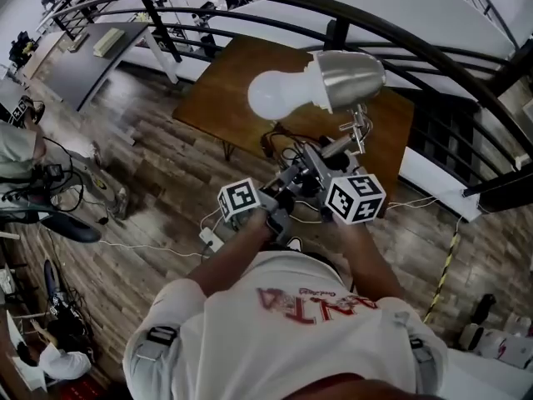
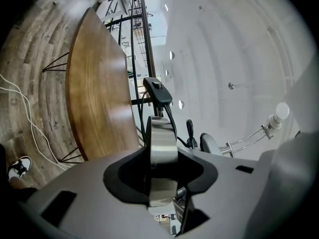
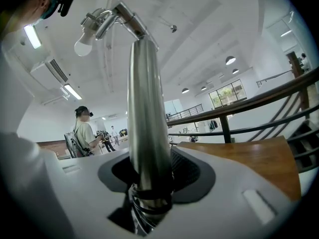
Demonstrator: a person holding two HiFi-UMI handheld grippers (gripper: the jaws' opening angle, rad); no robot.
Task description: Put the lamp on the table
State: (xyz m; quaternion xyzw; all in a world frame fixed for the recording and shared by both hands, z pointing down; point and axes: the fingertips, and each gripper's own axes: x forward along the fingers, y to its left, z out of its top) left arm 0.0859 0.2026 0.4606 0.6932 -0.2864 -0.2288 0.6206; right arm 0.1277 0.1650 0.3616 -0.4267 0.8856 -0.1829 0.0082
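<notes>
Where the plank floor [image 1: 158,165] at the left carries a white power strip [image 1: 210,240] and its loose cable, the brown wooden table [image 1: 221,98] stands just ahead on thin black hairpin legs. The lamp [image 1: 346,77] is held in the air in front of the table, not on it. It has a round white bulb [image 1: 276,95] in a brushed-metal shade, with a jointed chrome arm below. The left gripper [image 1: 281,192] is clamped, jaws set wide, on the lamp's round metal base [image 2: 162,146], seen edge-on, with a black cord switch [image 2: 157,90] beyond it. The right gripper [image 1: 323,158] is closed on the smooth, tapered metal stem [image 3: 147,108]. Past the table's far edge arcs a curved black railing [image 1: 350,11].
</notes>
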